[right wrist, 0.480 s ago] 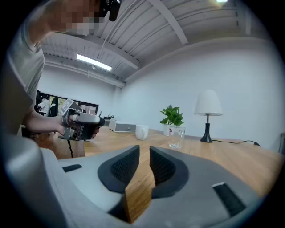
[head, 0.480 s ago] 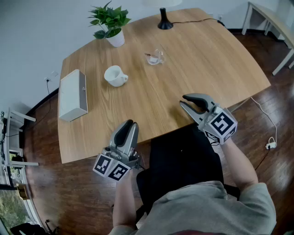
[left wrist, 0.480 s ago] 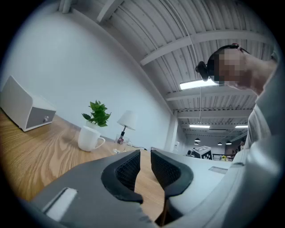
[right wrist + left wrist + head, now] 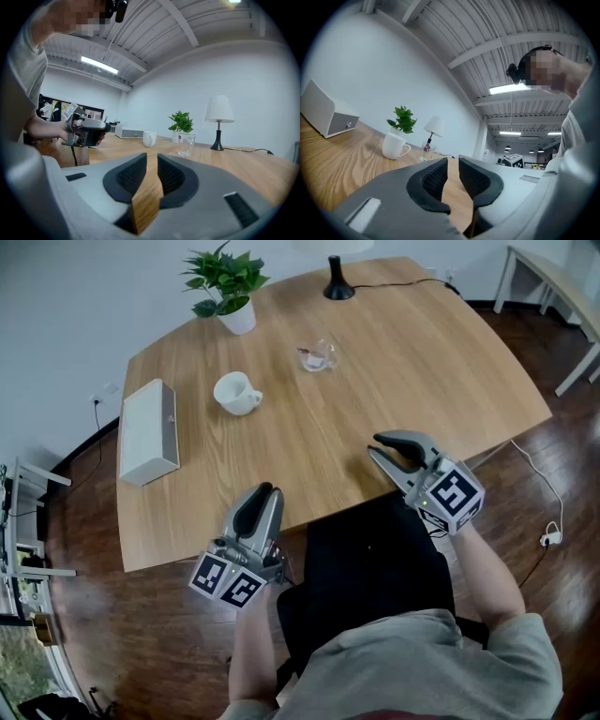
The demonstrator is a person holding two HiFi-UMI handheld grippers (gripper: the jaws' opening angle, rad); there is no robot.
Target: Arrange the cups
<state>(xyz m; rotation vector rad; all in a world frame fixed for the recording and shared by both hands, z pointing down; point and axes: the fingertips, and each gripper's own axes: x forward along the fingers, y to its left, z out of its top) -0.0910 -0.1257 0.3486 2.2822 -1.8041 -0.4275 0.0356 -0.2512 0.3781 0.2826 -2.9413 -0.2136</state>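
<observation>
A white mug stands on the wooden table, left of centre. A clear glass cup stands further back and to its right. Both show small and far ahead in the left gripper view, mug and glass, and in the right gripper view, mug and glass. My left gripper hovers at the table's near edge, shut and holding nothing. My right gripper is over the near right part of the table, also shut and holding nothing. Both are well short of the cups.
A white box lies at the table's left side. A potted plant and a black lamp base stand at the far edge. A black chair seat is under me, and a pale bench stands far right.
</observation>
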